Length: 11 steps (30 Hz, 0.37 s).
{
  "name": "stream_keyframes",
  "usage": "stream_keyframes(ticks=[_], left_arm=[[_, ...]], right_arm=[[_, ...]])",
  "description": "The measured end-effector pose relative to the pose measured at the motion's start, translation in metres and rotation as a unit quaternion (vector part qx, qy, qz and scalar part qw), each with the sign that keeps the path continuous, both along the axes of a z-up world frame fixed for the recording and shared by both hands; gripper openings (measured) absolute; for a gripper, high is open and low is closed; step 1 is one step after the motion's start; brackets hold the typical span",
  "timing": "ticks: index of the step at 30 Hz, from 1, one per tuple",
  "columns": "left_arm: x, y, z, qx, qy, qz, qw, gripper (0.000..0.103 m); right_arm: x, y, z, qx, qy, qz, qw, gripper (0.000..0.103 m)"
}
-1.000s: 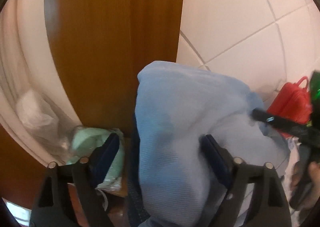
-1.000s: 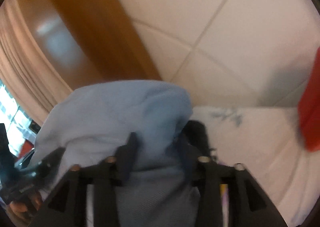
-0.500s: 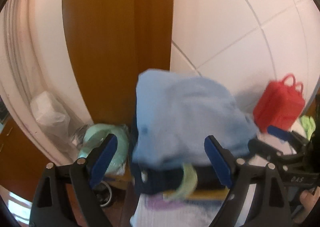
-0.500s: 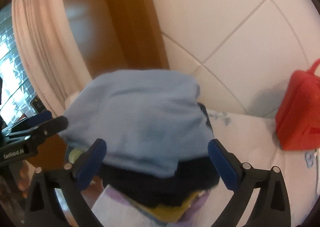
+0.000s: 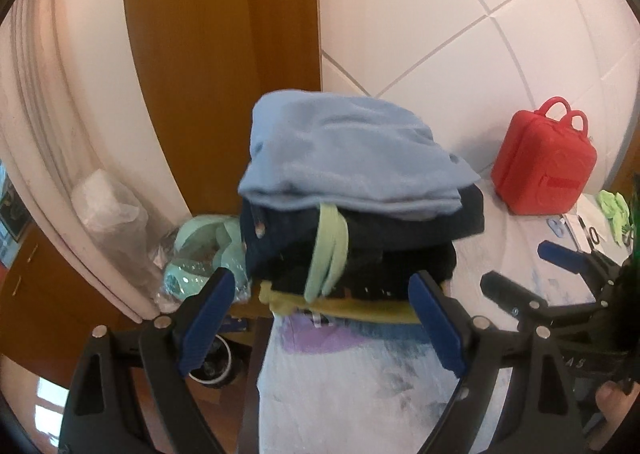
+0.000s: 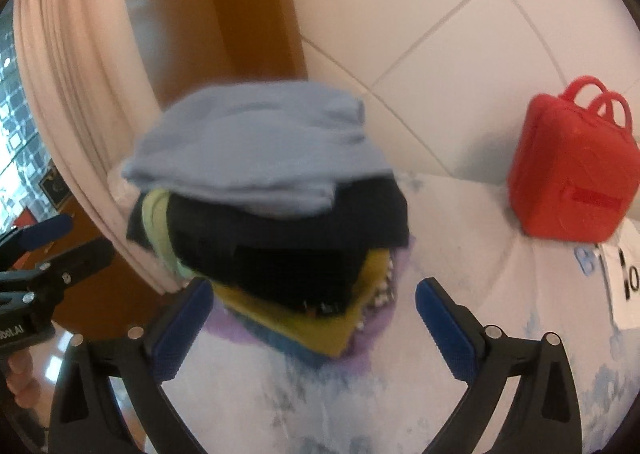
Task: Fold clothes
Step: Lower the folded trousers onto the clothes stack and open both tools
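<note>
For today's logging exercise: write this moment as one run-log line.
stage: light blue garment folded, on top of clothes stack | left gripper: open, empty | right gripper: open, empty | nearby: red case

Brightness: both views are evenly and fairly brightly lit by soft, warm indoor light.
Light source: daylight is seen at the window (image 6: pixel 16 134) on the far left of the right wrist view; a pale sheen is laid on the wooden panel (image 6: pixel 140 10) beside it.
Shadows: a soft grey shadow is cast on the tiled wall (image 5: pixel 480 158) left of the red case (image 5: pixel 544 170).
Blur: the folded pile (image 6: pixel 260 158) and red case are smeared by motion in the right wrist view; the pile (image 5: pixel 348 158) is rendered more sharply in the left wrist view.
Distortion: tile joints and the panel are bowed by the fisheye lens; the corners are cut off by a black circular rim.
</note>
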<state>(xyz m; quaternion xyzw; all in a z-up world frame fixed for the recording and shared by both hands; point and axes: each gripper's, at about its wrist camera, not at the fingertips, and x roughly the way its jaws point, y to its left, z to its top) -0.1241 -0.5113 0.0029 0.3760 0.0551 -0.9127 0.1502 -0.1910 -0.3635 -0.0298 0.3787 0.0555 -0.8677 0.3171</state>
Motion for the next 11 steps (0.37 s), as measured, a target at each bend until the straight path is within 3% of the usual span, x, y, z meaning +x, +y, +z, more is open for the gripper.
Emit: stream_keyframes(ticks=[11], left_arm=[[0.002, -0.001, 0.008, 0.002, 0.001, 0.0, 1.0, 0.089]], right_arm=[[0.008, 0.003, 0.011, -0.005, 0.006, -0.002, 1.0, 0.103]])
